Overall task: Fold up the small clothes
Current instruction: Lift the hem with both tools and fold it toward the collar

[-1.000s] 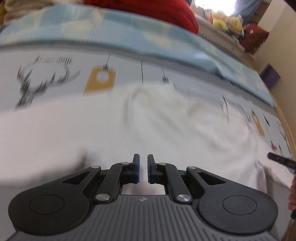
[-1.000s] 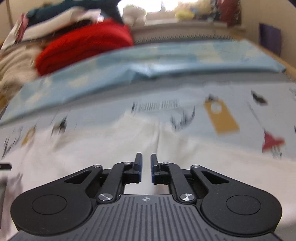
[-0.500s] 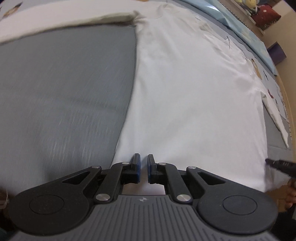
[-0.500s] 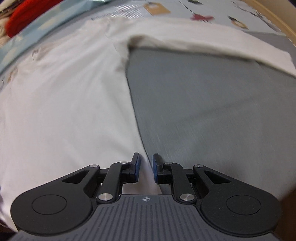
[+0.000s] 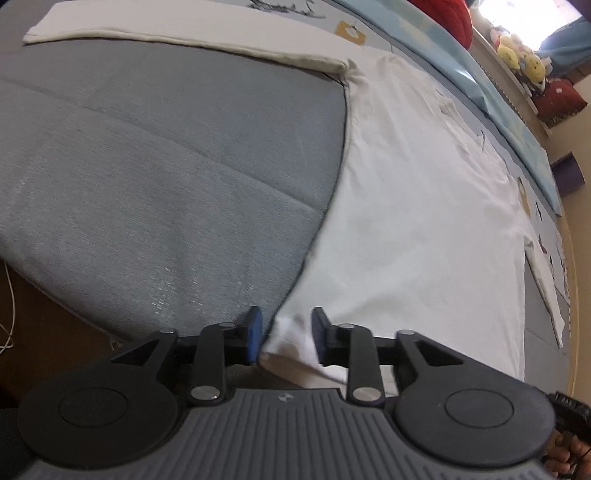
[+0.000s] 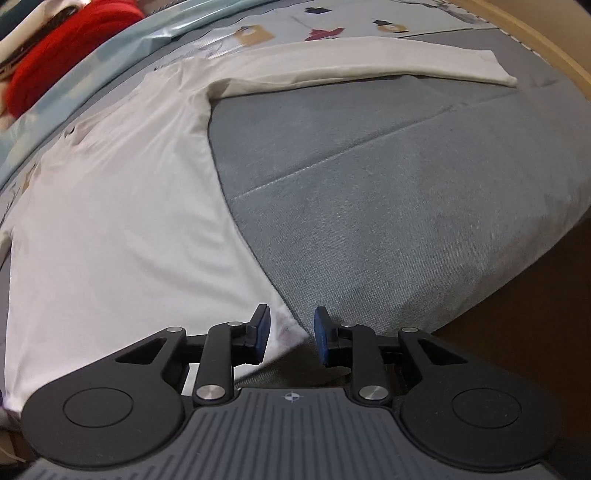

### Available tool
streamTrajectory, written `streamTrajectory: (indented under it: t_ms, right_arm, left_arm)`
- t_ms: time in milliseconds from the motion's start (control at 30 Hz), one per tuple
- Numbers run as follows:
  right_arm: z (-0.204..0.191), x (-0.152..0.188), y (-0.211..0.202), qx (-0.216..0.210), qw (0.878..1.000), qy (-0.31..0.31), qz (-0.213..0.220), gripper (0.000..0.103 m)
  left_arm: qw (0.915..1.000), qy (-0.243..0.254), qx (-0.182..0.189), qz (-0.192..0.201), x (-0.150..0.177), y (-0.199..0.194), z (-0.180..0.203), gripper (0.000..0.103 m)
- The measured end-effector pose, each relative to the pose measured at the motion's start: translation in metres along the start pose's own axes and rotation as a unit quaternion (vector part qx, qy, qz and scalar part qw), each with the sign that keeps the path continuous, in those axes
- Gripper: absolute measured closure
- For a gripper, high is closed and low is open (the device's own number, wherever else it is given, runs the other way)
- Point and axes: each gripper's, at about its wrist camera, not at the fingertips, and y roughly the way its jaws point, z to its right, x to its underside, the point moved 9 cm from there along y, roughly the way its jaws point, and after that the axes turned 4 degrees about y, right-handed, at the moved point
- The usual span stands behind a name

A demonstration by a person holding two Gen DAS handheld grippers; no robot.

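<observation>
The white long-sleeved shirt (image 5: 424, 206) lies spread flat on a grey mattress (image 5: 166, 166), body smoothed out and both sleeves stretched straight out to the sides, which is how a garment is laid before its first fold. In the left wrist view the left sleeve (image 5: 184, 40) runs away along the far edge of the grey surface; in the right wrist view the right sleeve (image 6: 369, 64) does the same on the other side. The left tongs (image 5: 286, 334) stand open, their blue pads on either side of the shirt's near left hem corner, with cloth lying between them but not yet pinched. The right tongs (image 6: 291, 334) are likewise open, straddling the near right hem corner, which pokes into the gap, touching neither pad as far as I can tell. Placing one tool at each bottom corner looks like preparation for taking hold of the hem with both at once, so the lower edge can be lifted evenly and carried toward the collar without skewing. Beyond the shirt lie a patterned pale sheet (image 6: 332, 22), a light blue blanket (image 5: 498, 99) and a red bundle (image 6: 62, 48), all well clear of the working area. The fold itself seems not yet begun; the pads must first close on the fabric.
</observation>
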Motion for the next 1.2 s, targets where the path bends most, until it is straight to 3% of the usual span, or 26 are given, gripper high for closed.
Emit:
streamTrajectory:
  t_ms: [100, 167, 233, 267, 300, 400, 467, 533, 600, 667, 767, 867, 967, 1033, 1133, 1200]
  right_arm:
    - [-0.005, 0.001, 0.009, -0.009, 1.0, 0.002, -0.012, 0.076]
    - [-0.005, 0.003, 0.014, 0.01, 1.0, -0.011, -0.015, 0.076]
    - [-0.007, 0.008, 0.019, 0.016, 0.999, -0.017, -0.025, 0.076]
    - [-0.008, 0.007, 0.018, 0.017, 0.999, -0.02, -0.022, 0.084]
    - [-0.008, 0.005, 0.014, 0.016, 1.0, -0.02, -0.013, 0.097]
    - [-0.007, -0.017, -0.016, -0.019, 0.999, 0.014, 0.049, 0.097]
    - [-0.003, -0.025, -0.032, -0.032, 0.997, 0.028, 0.071, 0.098]
    - [0.002, -0.023, -0.026, -0.008, 0.998, 0.019, 0.06, 0.098]
    - [0.008, -0.011, -0.006, 0.014, 0.999, 0.023, 0.018, 0.097]
    - [0.011, -0.005, 0.003, 0.029, 0.999, 0.025, 0.0, 0.097]
    - [0.004, -0.011, -0.006, 0.04, 0.999, 0.005, 0.03, 0.096]
    - [0.003, -0.015, -0.018, 0.072, 0.995, -0.022, 0.065, 0.095]
    - [0.002, -0.016, -0.017, 0.05, 0.997, -0.017, 0.064, 0.095]
    - [-0.002, -0.016, -0.012, 0.034, 0.998, -0.016, 0.059, 0.093]
    - [-0.001, -0.006, 0.004, 0.047, 0.999, -0.012, 0.018, 0.091]
    - [0.005, -0.002, 0.011, 0.06, 0.998, -0.006, 0.002, 0.091]
  left_arm:
    - [0.9994, 0.019, -0.025, -0.011, 0.005, 0.007, 0.002, 0.064]
    - [0.9991, 0.029, -0.03, -0.012, 0.007, 0.009, 0.005, 0.065]
    - [0.9984, 0.048, -0.03, -0.009, 0.008, 0.009, 0.01, 0.084]
    - [0.9978, 0.06, -0.028, -0.01, 0.008, 0.011, 0.014, 0.097]
    - [0.9971, 0.07, -0.029, -0.003, 0.008, 0.008, 0.017, 0.097]
    - [0.9966, 0.068, -0.014, 0.044, 0.002, -0.018, 0.023, 0.097]
    - [0.9962, 0.067, -0.012, 0.055, 0.004, -0.028, 0.025, 0.097]
    - [0.996, 0.076, -0.033, 0.034, 0.011, -0.021, 0.023, 0.097]
    - [0.9955, 0.08, -0.049, 0.014, 0.016, -0.011, 0.021, 0.097]
    - [0.9946, 0.08, -0.063, 0.016, 0.014, -0.009, 0.02, 0.096]
    - [0.993, 0.08, -0.077, 0.04, 0.008, -0.016, 0.021, 0.095]
    - [0.9932, 0.084, -0.057, 0.058, 0.002, -0.02, 0.027, 0.093]
    - [0.9931, 0.097, -0.027, 0.06, 0.005, -0.018, 0.041, 0.093]
    - [0.9929, 0.108, -0.02, 0.045, 0.01, -0.01, 0.048, 0.088]
    - [0.9895, 0.123, -0.076, -0.007, 0.024, 0.01, 0.036, 0.085]
    - [0.9899, 0.118, -0.078, -0.013, 0.029, 0.013, 0.033, 0.081]
